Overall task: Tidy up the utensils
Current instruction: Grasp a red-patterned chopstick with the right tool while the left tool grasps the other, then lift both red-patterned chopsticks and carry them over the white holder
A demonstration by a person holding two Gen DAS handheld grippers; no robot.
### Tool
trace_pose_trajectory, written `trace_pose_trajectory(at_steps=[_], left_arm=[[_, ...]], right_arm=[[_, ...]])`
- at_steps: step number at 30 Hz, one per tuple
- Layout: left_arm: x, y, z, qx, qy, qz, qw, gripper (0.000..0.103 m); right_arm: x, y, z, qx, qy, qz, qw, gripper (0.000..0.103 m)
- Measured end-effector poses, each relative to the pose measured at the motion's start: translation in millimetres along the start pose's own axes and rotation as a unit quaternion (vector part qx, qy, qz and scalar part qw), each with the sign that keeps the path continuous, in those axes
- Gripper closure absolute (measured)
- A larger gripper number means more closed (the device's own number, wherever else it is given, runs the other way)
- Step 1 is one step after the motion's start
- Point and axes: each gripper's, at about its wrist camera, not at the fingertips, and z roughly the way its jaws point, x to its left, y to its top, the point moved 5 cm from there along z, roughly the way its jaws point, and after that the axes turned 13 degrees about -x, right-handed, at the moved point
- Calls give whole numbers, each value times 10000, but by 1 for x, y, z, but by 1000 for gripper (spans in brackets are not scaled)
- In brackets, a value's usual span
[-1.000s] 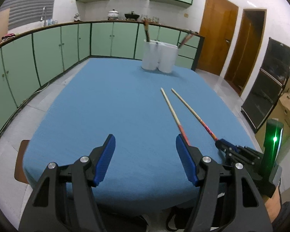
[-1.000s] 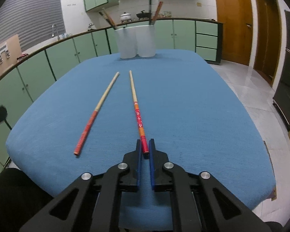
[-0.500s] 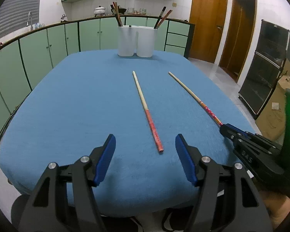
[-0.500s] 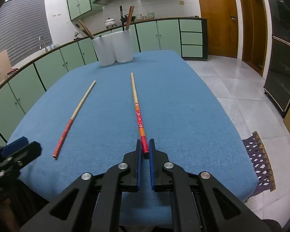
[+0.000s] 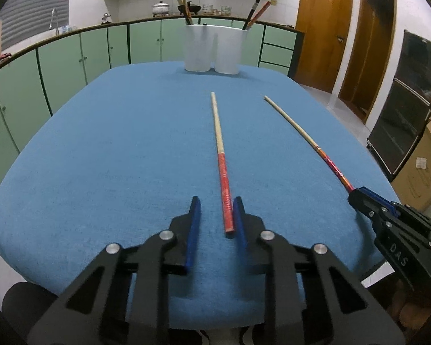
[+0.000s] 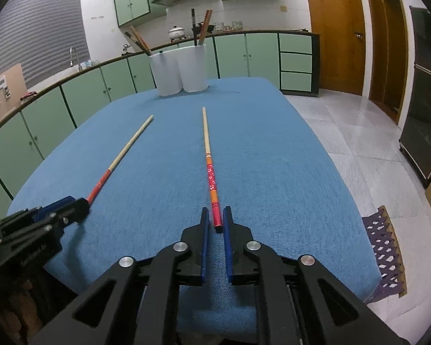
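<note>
Left gripper (image 5: 215, 215) fingers (image 5: 193, 224) straddle the chopstick (image 5: 221, 162), seemingly unclamped.

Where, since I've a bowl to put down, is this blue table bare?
Widest: table left of the left chopstick. Narrower: the lane between it and the right chopstick, and the band before the white holders. Crowded: near edge, left hand-held gripper and right hand-held gripper.
</note>
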Motion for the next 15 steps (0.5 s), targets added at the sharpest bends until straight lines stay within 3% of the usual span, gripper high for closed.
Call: trace_pose_trajectory(at_steps=[5, 7, 9, 10, 15], left_arm=[[-3, 0, 0, -76, 27, 135, 9999, 81], [-3, -1, -1, -97, 14, 160, 9998, 85], [-4, -1, -1, -103, -34, 194, 9998, 98], [-5, -1, -1, -111, -47, 196, 9997, 98], [-6, 6, -5, -136, -191, 145, 9996, 98]], right_arm=[[6, -1, 0, -39, -39, -240, 9997, 83], [5, 0, 1, -24, -50, -246, 9997, 85], [5, 0, 1, -11, -42, -244, 9997, 93], [5, 1, 1, -2, -32, -240, 9997, 97], [9, 7, -9, -63, 14, -213, 9998, 97]])
